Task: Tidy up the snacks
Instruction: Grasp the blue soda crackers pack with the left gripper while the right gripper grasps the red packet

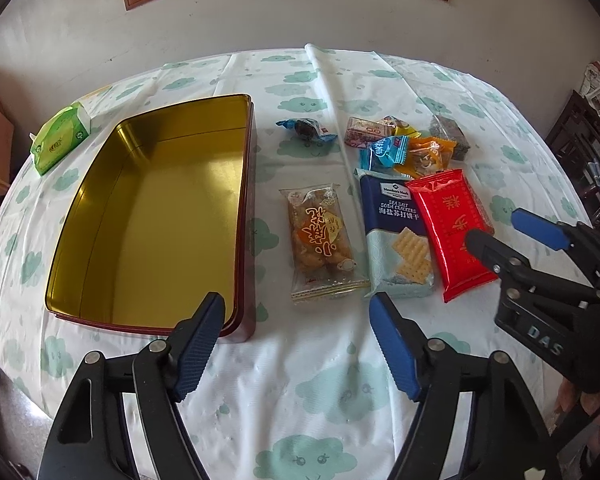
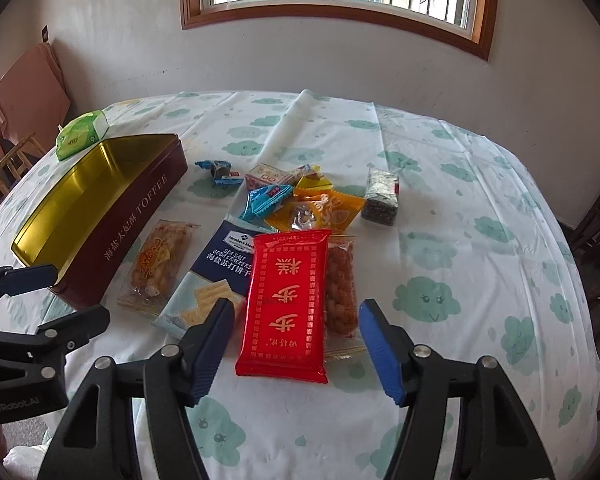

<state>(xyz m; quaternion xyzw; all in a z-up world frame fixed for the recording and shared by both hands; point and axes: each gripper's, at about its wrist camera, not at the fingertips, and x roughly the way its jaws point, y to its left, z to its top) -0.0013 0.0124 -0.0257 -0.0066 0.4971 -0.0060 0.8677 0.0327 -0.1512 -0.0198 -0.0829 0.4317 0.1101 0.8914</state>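
The red snack packet point(image 2: 286, 304), light and slippery, wants pinching across its sides; my right tongs point(image 2: 296, 350) gape empty over it.

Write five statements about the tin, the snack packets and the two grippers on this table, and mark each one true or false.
1. The tin has snacks in it. False: its gold inside is bare.
2. The red packet lies partly over the soda crackers packet. True.
3. The right gripper is shut on the red packet. False: its pads stand apart on either side of it.
4. The green tissue pack lies beyond the tin's far left corner. True.
5. The left gripper holds the clear fried-snack packet. False: it is open, with nothing between its pads.
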